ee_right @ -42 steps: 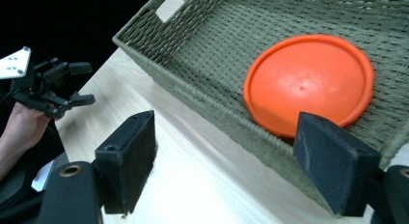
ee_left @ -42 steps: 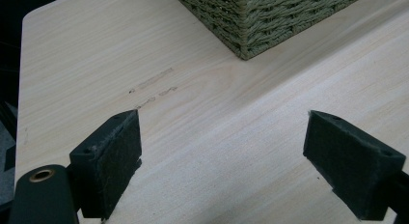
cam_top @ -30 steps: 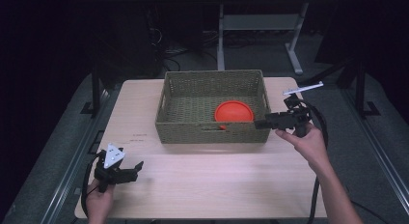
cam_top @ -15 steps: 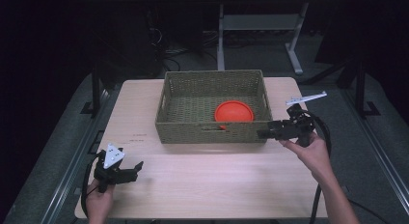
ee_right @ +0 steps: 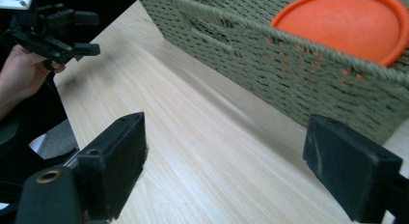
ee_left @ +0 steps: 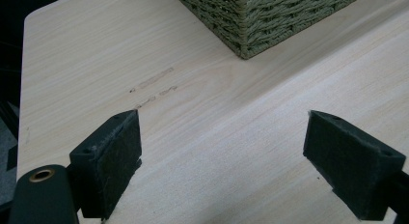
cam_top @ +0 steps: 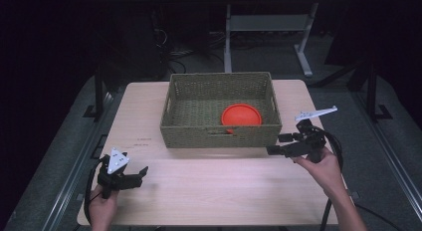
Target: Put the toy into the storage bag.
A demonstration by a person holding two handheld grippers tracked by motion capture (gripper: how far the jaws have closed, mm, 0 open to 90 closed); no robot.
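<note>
Tongs — right tongs (cam_top: 275, 145) beside the wicker basket (cam_top: 221, 136) with its orange disc (cam_top: 241, 115), left tongs (cam_top: 141, 173) apart on the table (cam_top: 219, 186) — are held wide open, empty.

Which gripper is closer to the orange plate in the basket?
The right. The right gripper hangs open just outside the basket, by the front corner nearest the orange plate. The left gripper, also open, sits far off near the table's front left.

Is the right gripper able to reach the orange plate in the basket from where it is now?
Probably yes: the right gripper is open beside the basket, whose top is uncovered, but the wall stands between, so it must go over the rim to the orange plate.
</note>
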